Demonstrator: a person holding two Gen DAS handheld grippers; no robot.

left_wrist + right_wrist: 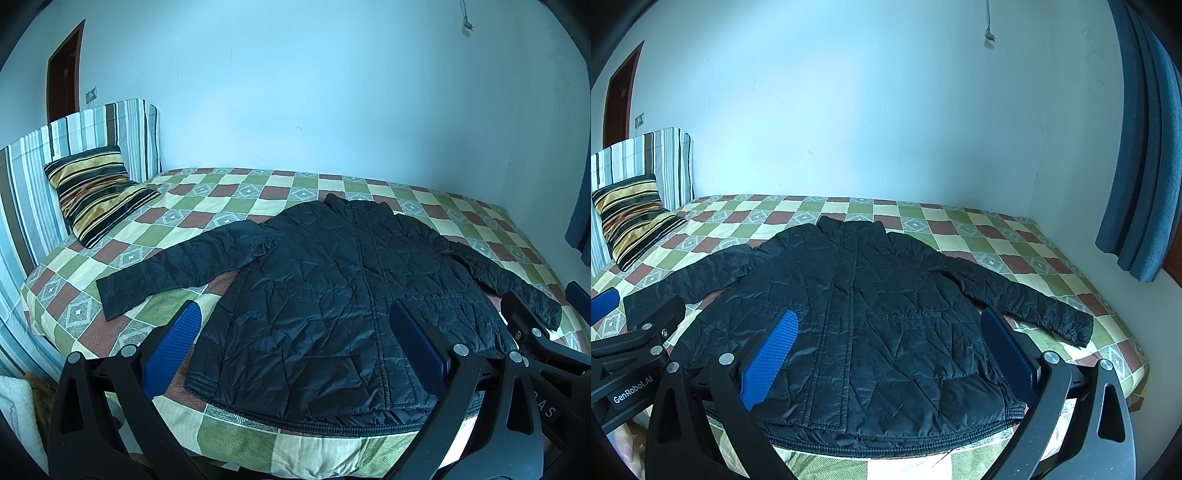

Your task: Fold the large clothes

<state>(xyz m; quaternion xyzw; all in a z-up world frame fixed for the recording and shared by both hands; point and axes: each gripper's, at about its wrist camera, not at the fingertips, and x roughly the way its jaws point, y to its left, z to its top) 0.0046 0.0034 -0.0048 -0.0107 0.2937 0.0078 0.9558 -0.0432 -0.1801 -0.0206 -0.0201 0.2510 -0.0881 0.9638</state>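
Note:
A black quilted jacket (325, 295) (871, 317) lies flat and front-up on the checked bedspread (207, 199), zip shut, both sleeves spread outward, hem toward me. My left gripper (295, 332) hovers open above the hem, its blue pads (173, 343) wide apart with nothing between them. My right gripper (890, 339) is open too, over the jacket's lower right half, blue pads (772, 354) apart and empty. The right gripper's black frame (535, 332) shows at the right edge of the left wrist view; the left gripper's frame (646, 332) covers the left cuff in the right wrist view.
A striped cushion (96, 192) leans on a striped headboard (74, 140) at the bed's left end. A blue curtain (1141, 147) hangs at the right. A plain wall runs behind the bed; a dark door (64, 70) stands far left.

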